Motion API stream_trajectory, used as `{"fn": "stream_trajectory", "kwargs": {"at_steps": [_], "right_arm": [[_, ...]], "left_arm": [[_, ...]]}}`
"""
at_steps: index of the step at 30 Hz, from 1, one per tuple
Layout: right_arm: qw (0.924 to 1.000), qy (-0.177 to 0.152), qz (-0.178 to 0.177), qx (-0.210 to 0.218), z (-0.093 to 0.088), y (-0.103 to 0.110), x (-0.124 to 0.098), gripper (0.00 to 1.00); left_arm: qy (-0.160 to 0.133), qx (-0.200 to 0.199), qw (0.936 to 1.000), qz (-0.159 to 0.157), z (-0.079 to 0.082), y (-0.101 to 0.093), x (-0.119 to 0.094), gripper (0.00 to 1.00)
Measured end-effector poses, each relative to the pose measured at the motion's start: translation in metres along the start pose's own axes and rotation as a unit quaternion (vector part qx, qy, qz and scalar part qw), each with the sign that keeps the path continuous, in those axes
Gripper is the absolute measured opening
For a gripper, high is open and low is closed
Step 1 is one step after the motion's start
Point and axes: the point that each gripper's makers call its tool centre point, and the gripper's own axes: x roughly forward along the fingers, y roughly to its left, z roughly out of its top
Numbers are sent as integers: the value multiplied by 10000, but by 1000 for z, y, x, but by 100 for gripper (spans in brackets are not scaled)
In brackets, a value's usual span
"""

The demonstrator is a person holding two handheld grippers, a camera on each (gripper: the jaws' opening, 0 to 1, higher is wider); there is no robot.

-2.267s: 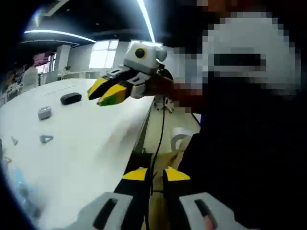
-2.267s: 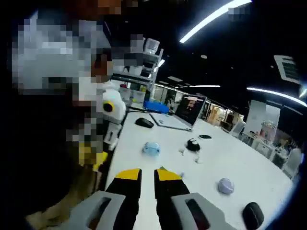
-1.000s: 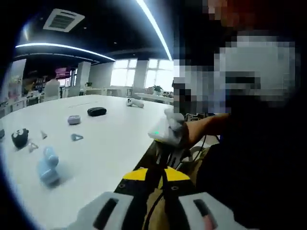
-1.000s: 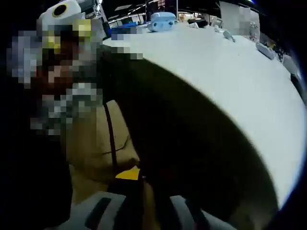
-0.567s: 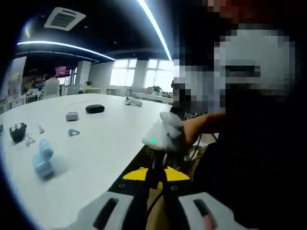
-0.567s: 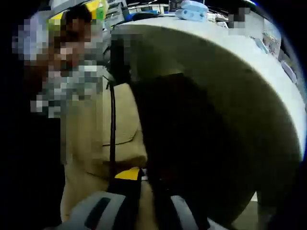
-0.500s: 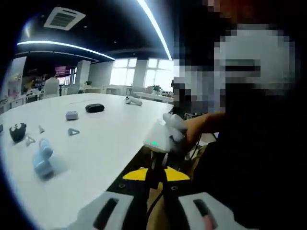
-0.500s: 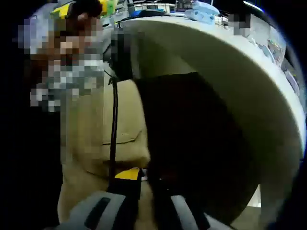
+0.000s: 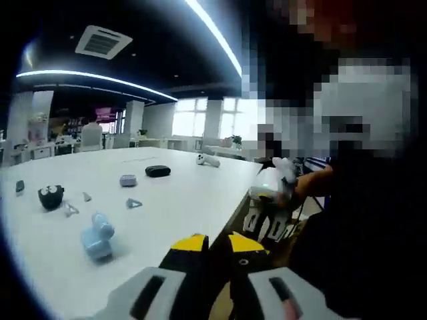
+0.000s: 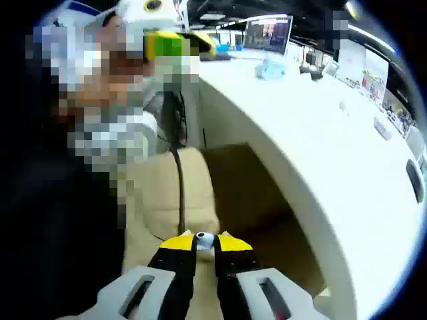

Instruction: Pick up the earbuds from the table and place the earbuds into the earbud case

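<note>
A light blue earbud case point(image 9: 97, 237) lies on the white table point(image 9: 173, 200), with small loose earbuds point(image 9: 70, 209) beside it. The case point(image 10: 273, 66) also lies far off on the table in the right gripper view. My left gripper point(image 9: 218, 241) hovers off the table's near edge, jaws together and empty. It shows again as yellow-green jaws point(image 10: 171, 43) at the top of the right gripper view. My right gripper point(image 10: 204, 241) hangs over the person's lap, shut on a small pale blue-white earbud point(image 10: 204, 239). A hand holds that right gripper point(image 9: 268, 227) beside the table edge.
On the table are a black round object point(image 9: 51, 197), a grey case point(image 9: 128, 180), a black case point(image 9: 158, 171) and a white controller point(image 9: 208, 160). An open laptop point(image 10: 267, 30) stands at the far end. The person's body fills the space beside both grippers.
The right gripper has come up from under the table edge and now has a small pale earbud between its tips. The left gripper's view has swung a little along the table.
</note>
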Motion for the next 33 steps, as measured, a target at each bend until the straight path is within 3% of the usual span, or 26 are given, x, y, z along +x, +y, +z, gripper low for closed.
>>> {"fn": "stream_trajectory", "kwargs": {"at_steps": [2, 3, 5, 7, 9, 10, 14, 17, 19, 21, 22, 28, 30, 33], "right_arm": [[9995, -274, 18, -167, 20, 1, -18, 10], [9991, -391, 32, -166, 27, 0, -23, 10], [9966, -806, -17, -167, 51, -9, -39, 10], [9924, -1184, -161, -276, 76, -24, -55, 10], [9838, -1706, -405, -374, 104, -45, -68, 10], [9743, -2167, -561, -268, 123, -64, -74, 10], [9515, -2826, -1195, -247, 150, -120, -83, 10], [9437, -2975, -1376, -446, 156, -137, -79, 10], [9430, -2987, -1382, -491, 158, -148, -64, 10], [9437, -2976, -1357, -501, 158, -150, -55, 10], [9450, -2941, -1333, -515, 157, -151, -50, 10], [9441, -3017, -1245, -465, 156, -153, -48, 10], [9416, -3092, -1244, -486, 158, -156, -51, 10], [9398, -3166, -1205, -446, 161, -160, -52, 10]], "left_arm": [[-90, 224, 9979, 604, 10, 25, -3, 15], [9, 497, 9937, 1009, 12, 39, -6, 18], [352, 1147, 9778, 1720, 16, 63, -9, 27], [672, 1407, 9631, 2192, 16, 81, -12, 29], [964, 1341, 9530, 2539, 11, 95, -12, 30], [1104, 1271, 9493, 2653, 7, 101, -11, 33], [1392, 1244, 9388, 2896, -7, 113, -3, 36], [1620, 1584, 9248, 3056, -13, 121, 2, 34], [1744, 1687, 9216, 3030, -18, 120, 9, 28], [2067, 2150, 9021, 3120, -18, 122, 10, 25], [2059, 2275, 8986, 3136, -14, 120, 12, 25], [1967, 2266, 9038, 3050, -5, 122, 13, 16], [1850, 2024, 9131, 3018, -4, 127, 11, 15], [1722, 1938, 9201, 2935, -1, 133, 7, 4]]}}
